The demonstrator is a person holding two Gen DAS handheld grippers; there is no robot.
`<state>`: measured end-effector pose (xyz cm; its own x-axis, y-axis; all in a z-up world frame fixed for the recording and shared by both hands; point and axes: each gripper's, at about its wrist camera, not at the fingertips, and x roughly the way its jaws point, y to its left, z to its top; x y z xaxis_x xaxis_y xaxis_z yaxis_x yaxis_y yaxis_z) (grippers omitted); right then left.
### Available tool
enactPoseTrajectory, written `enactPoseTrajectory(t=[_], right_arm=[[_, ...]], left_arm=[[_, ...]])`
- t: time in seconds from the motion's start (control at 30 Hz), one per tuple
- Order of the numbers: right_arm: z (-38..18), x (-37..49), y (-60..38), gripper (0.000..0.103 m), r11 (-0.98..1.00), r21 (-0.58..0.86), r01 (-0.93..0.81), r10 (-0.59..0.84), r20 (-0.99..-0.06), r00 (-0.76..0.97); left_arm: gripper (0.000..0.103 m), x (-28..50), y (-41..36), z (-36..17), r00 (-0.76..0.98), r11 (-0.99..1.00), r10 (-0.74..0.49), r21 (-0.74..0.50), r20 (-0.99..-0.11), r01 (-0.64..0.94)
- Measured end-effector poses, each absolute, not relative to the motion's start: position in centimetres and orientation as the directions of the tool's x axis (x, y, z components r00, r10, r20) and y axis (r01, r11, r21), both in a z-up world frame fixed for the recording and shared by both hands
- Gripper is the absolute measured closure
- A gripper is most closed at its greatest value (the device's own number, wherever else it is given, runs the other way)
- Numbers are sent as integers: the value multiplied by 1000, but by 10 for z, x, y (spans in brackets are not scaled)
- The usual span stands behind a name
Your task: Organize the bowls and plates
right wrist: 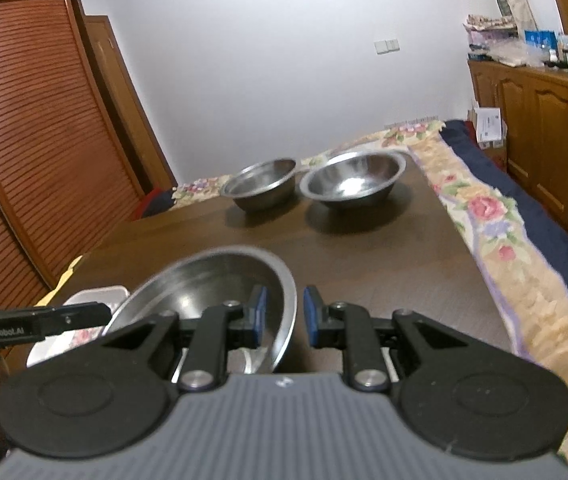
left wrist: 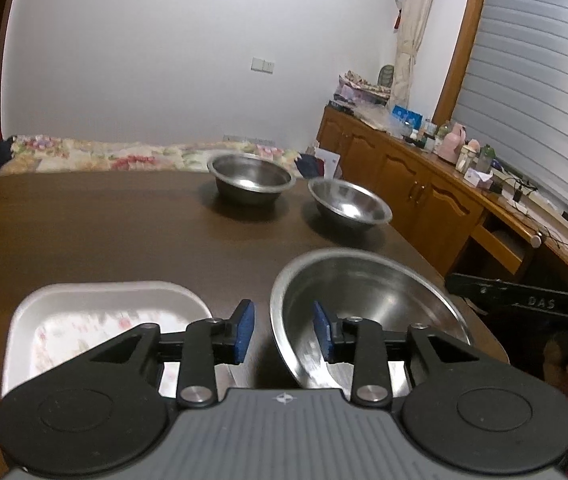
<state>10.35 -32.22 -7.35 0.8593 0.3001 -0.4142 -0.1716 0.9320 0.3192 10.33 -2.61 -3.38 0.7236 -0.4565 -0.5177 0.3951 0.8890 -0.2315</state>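
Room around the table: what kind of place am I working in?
Most likely a bedroom at home, not a kitchen. A floral quilt lies along the dark wooden table, a louvred wooden wardrobe stands at the left, and a cluttered wooden sideboard runs under the window.

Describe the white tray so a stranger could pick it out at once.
Start at the dark wooden table. At its near edge, left of the big steel bowl, lies the white tray. It is the only white, squarish, shallow dish with a flowered bottom; everything else on the table is a round steel bowl.
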Motion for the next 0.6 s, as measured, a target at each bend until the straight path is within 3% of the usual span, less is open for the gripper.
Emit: enactPoseTrajectory(t=[0.2, 0.27, 0.37, 0.6], right_arm=[[-40, 128, -329, 78, 945, 265, -189, 284, -386, 878], [-30, 139, -331, 68, 951, 244, -189, 273, -381, 883], [-18, 161, -332, 64, 956, 216, -196, 269, -387, 882], [-11, 212, -333, 63, 957, 202, -207, 277, -443, 853]], left_arm=[[59, 129, -26, -5, 752, 894, -444, -184, -488, 409], [58, 142, -27, 2, 756, 896, -437, -165, -487, 411], [54, 161, -28, 8, 762, 901, -424, -144, -490, 409], [51, 205, -34, 10, 756, 911, -399, -129, -519, 392]])
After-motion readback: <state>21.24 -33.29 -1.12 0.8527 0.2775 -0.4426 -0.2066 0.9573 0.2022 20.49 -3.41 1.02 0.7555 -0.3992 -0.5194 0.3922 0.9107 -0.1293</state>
